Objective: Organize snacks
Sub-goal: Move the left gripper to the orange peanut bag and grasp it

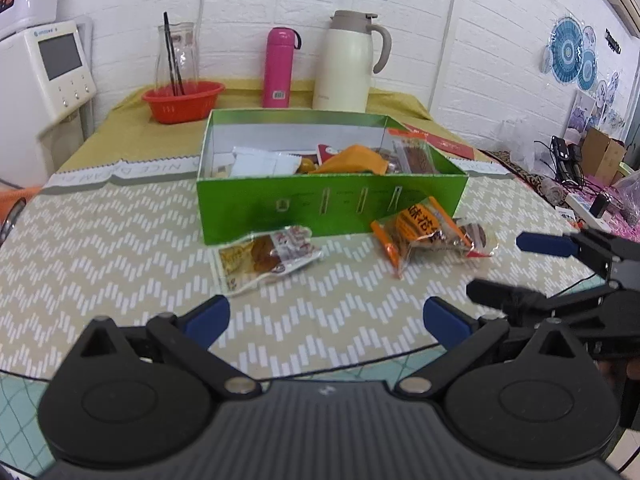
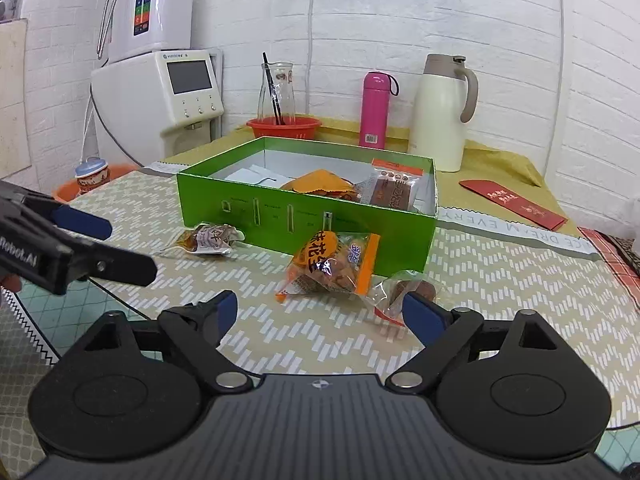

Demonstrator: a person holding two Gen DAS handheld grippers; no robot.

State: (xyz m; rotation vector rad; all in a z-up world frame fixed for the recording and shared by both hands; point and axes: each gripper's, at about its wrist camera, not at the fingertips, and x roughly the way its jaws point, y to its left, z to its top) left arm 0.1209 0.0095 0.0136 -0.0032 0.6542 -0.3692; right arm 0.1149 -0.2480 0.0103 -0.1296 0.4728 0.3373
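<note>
A green box (image 1: 332, 204) (image 2: 304, 216) sits mid-table with several snack packets inside. On the table in front of it lie a clear packet with a brown snack (image 1: 268, 256) (image 2: 210, 240), an orange packet (image 1: 420, 234) (image 2: 334, 266), and a small clear packet with a dark snack (image 1: 476, 240) (image 2: 408, 292). My left gripper (image 1: 326, 320) (image 2: 120, 246) is open and empty, just short of the clear packet. My right gripper (image 2: 320, 312) (image 1: 496, 266) is open and empty, its fingers near the orange packet and the small dark one.
Behind the box stand a red basket (image 1: 182, 100) with a glass jug, a pink flask (image 1: 280, 68) and a cream thermos jug (image 1: 348, 64). A red envelope (image 2: 516, 202) lies at the right. A white appliance (image 2: 160, 96) stands at the left. The table edge is just below my grippers.
</note>
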